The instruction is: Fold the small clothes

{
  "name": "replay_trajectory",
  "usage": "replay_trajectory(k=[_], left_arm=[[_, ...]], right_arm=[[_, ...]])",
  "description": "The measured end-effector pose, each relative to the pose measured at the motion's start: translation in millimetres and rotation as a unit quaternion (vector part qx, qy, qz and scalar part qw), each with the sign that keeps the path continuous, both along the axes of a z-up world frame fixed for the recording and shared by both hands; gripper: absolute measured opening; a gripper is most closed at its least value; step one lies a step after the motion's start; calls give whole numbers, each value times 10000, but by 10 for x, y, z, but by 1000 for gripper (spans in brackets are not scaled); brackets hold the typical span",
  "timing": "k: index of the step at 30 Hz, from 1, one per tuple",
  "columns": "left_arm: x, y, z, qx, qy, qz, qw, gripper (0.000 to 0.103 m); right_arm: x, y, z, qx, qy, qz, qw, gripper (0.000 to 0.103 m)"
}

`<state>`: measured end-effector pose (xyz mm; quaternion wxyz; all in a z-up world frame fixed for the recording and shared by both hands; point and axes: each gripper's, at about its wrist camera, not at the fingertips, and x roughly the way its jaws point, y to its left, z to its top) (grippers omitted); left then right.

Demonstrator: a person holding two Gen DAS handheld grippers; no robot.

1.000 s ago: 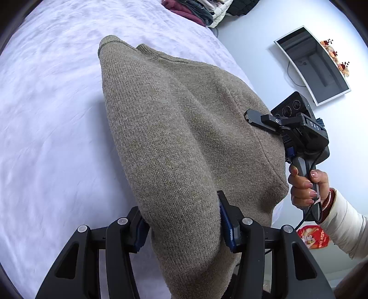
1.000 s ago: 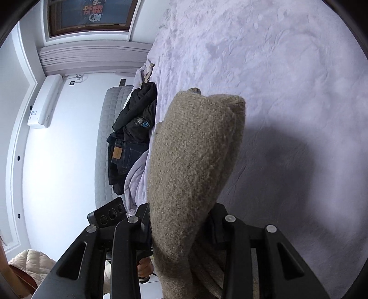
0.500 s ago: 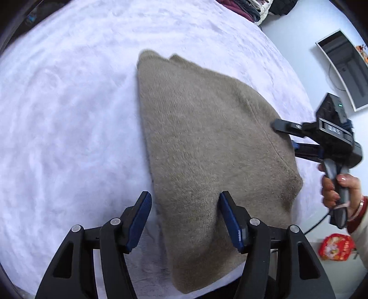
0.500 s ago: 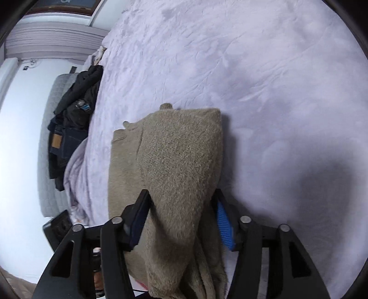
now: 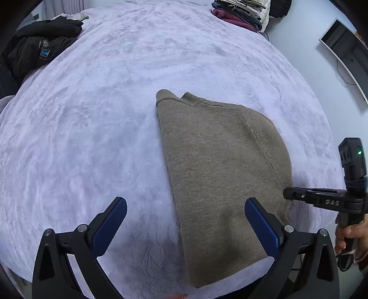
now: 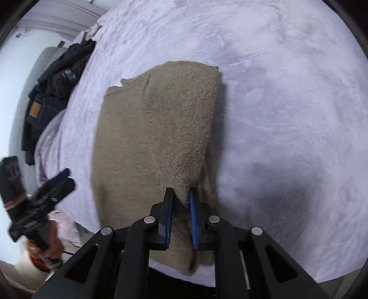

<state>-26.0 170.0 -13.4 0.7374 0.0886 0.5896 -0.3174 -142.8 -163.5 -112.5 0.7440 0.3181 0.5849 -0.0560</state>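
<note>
A tan knitted sweater (image 5: 220, 165) lies folded on the lavender bed cover (image 5: 92, 138), near the bed's front edge. My left gripper (image 5: 184, 220) is open wide and empty, raised above the sweater's near left part. My right gripper (image 6: 180, 200) is shut on a raised fold of the sweater (image 6: 161, 128) at its near right side. The right gripper also shows at the right edge of the left wrist view (image 5: 322, 199), and the left gripper shows blurred at the lower left of the right wrist view (image 6: 48, 186).
Dark clothes (image 5: 39, 46) are piled at the bed's far left, also in the right wrist view (image 6: 57, 80). A stack of folded clothes (image 5: 241, 11) sits at the far right corner. A monitor (image 5: 347, 53) stands by the wall on the right.
Both grippers lowered the sweater onto the bed. My left gripper opened, let go and drew back. My right gripper closed on a fold at the sweater's right side.
</note>
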Motion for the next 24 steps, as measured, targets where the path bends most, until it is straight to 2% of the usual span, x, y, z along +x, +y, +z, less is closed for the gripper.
replay_trajectory(k=[1,5,12,16,19,21,24], left_arm=[[-13,-24,-20,11,28,-8,10000,103],[-19,-60,-11,-61,137,-13,9999,103],[-88,-58,63,433,5,6,9991,103],[-163,-89,124,691,-63,-60,9976,103],[-233,-111,194,879,-163,-65,9960,103],[-266,-143,238,955,-170,-53,9953,103],[-296,-180,304,969,-176,-32,9951,103]], right_arm=[[-32,-7,-66,-154,64,65,9998,15],[-145,-97,-186,-6,-46,-99,9999,15],[-345,-86,-112,-44,92,-323,9994,23],[-452,-57,-78,-342,674,-387,9964,23],[-545,-37,44,-387,846,-538,9942,36],[-549,17,197,-504,787,-549,9941,62],[-495,131,447,-559,552,-513,9956,65]])
